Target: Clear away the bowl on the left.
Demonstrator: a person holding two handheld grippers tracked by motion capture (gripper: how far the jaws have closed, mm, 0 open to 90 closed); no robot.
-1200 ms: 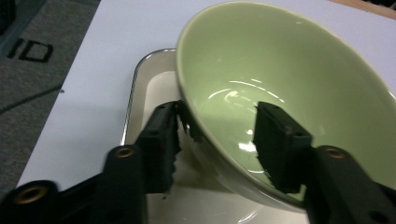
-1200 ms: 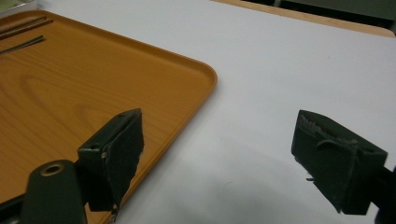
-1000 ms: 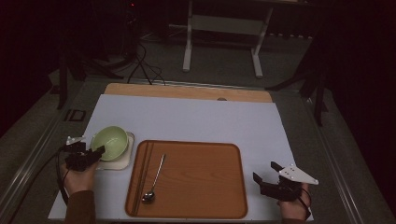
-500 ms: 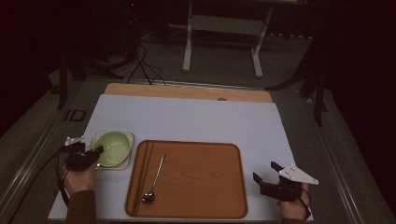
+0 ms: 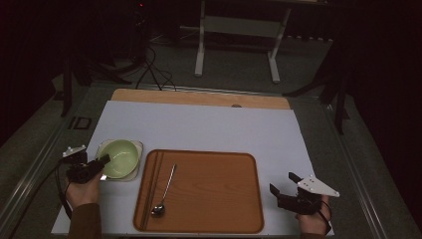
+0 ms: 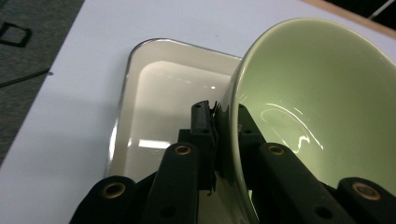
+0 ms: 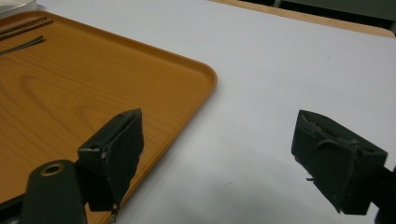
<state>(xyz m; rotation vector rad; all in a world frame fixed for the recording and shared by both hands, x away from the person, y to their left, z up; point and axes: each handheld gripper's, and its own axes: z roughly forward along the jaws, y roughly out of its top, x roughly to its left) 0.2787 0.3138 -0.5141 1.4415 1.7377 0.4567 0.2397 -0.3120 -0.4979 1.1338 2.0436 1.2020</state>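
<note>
Looking across our white table (image 5: 209, 127), we see the wooden tray (image 5: 209, 199), then the green bowl (image 5: 121, 158) in its white dish (image 6: 154, 93) left of the tray. Our left gripper (image 6: 223, 122) has just closed, pinching the bowl's rim; our right gripper (image 7: 219, 154) is spread wide, holding nothing.

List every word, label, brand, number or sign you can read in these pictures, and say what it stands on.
None can be read: no lettering shows on the pale green ceramic bowl, the white rectangular dish, the orange wooden tray, the metal spoon or the white table sheet.
</note>
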